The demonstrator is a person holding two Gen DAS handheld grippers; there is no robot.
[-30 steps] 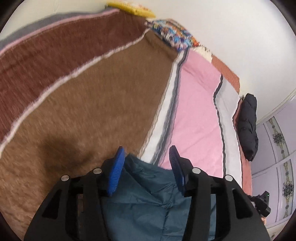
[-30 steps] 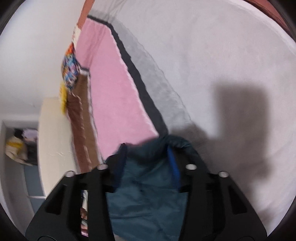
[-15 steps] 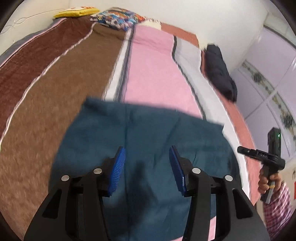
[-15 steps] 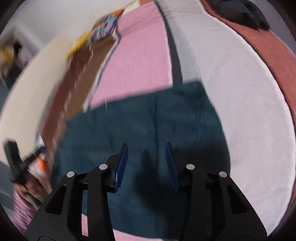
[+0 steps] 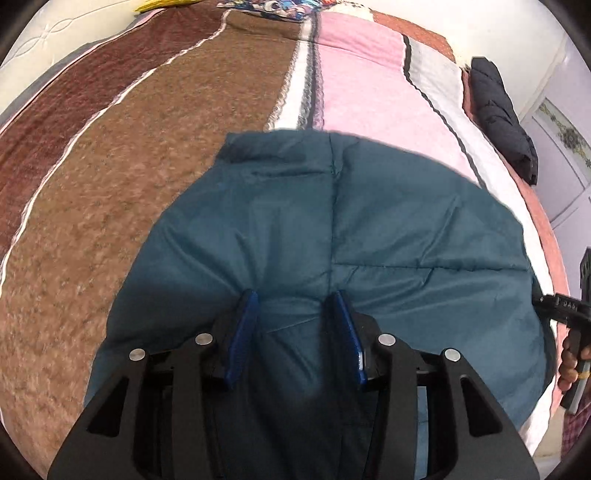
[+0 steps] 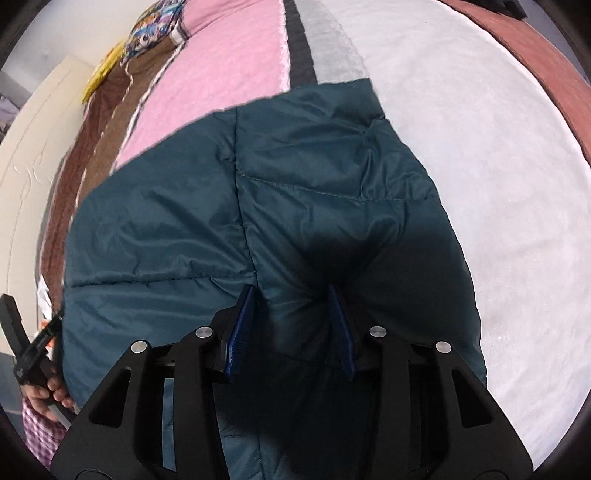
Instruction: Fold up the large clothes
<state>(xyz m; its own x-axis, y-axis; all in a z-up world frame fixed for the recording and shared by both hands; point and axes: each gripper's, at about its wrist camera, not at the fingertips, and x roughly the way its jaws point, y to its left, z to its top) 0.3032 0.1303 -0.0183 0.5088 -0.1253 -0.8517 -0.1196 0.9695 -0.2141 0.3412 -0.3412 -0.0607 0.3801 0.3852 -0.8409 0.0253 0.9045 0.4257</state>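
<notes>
Both hand-held grippers, left [image 5: 293, 308] and right [image 6: 291, 302], have just been closing, pinching teal quilted jacket [image 5: 369, 221] folds at the bed's [image 5: 129, 166] near edge.

Striped bed cover [image 5: 155, 155] in brown, white, pink and grey bands. Dark bundled garment [image 5: 506, 122] at its right edge; patterned pillow [image 6: 155, 27] and yellow item [image 6: 101, 72] at the far end.

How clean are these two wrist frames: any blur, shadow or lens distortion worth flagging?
Left wrist view: strong fisheye bowing; brown striped blanket smeared at the left edge, puffy teal quilted jacket fairly sharp. Right wrist view: same bowing, a dark shadow on the jacket just ahead of the right gripper.
</notes>
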